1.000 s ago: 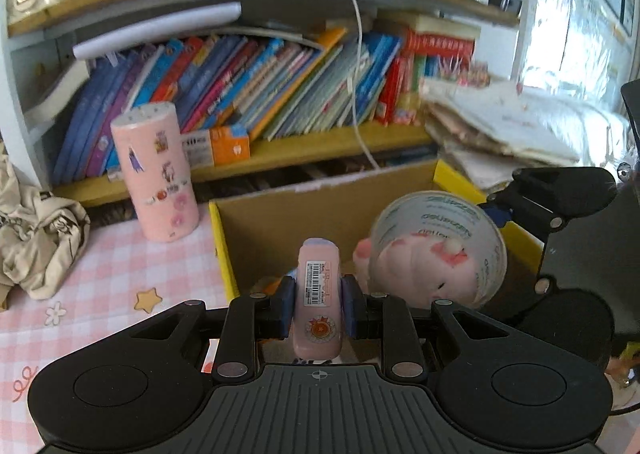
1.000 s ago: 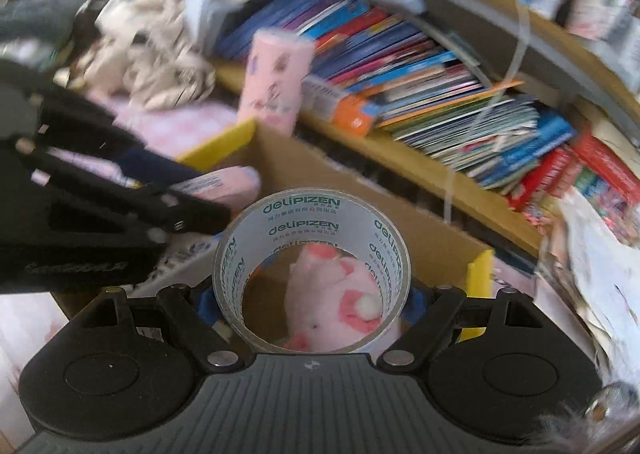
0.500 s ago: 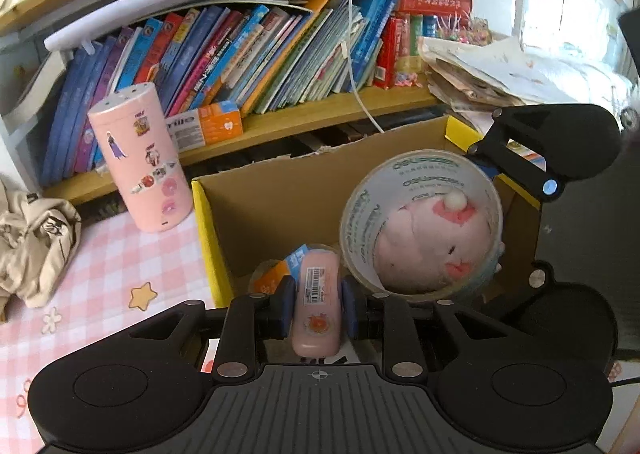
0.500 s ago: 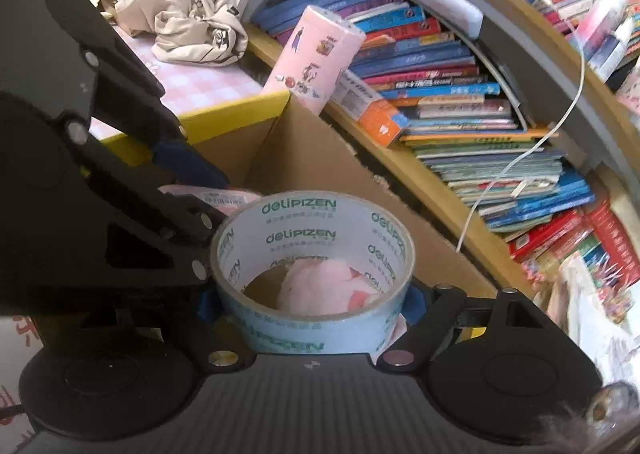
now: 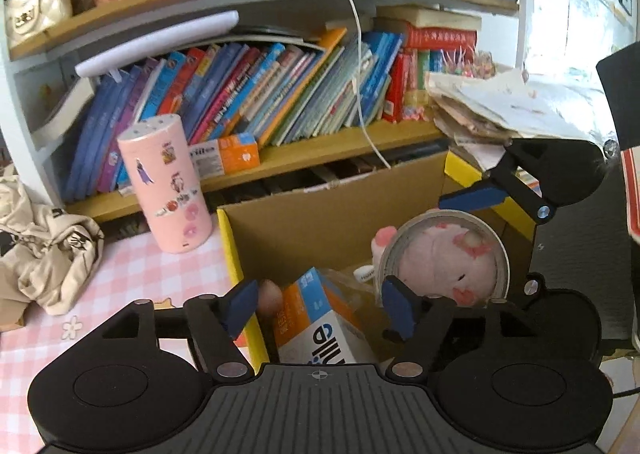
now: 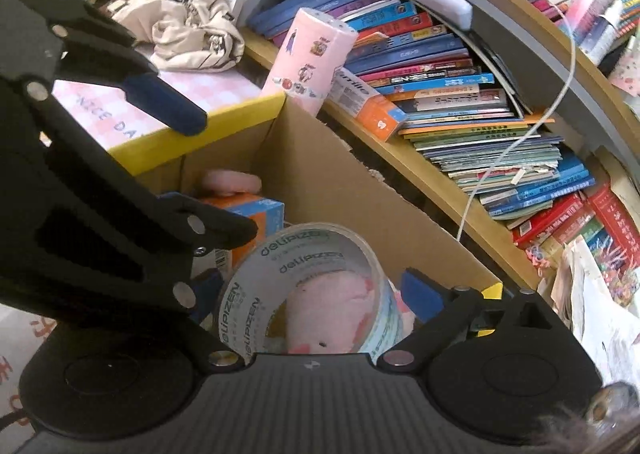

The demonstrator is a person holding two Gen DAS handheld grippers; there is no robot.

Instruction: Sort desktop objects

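Tape roll (image 6: 316,290) lies between opening right hand-held gripper (image 6: 316,294) jaws.

The left gripper (image 5: 318,308), clamped a second ago on a small pink oblong case (image 5: 269,296), is opening; the case now lies low in the cardboard box (image 5: 332,210), left of centre frame. The right gripper (image 6: 312,294) is opening too, its pads clear of the clear tape roll (image 6: 312,290), which tilts over the pink plush toy (image 6: 332,310).
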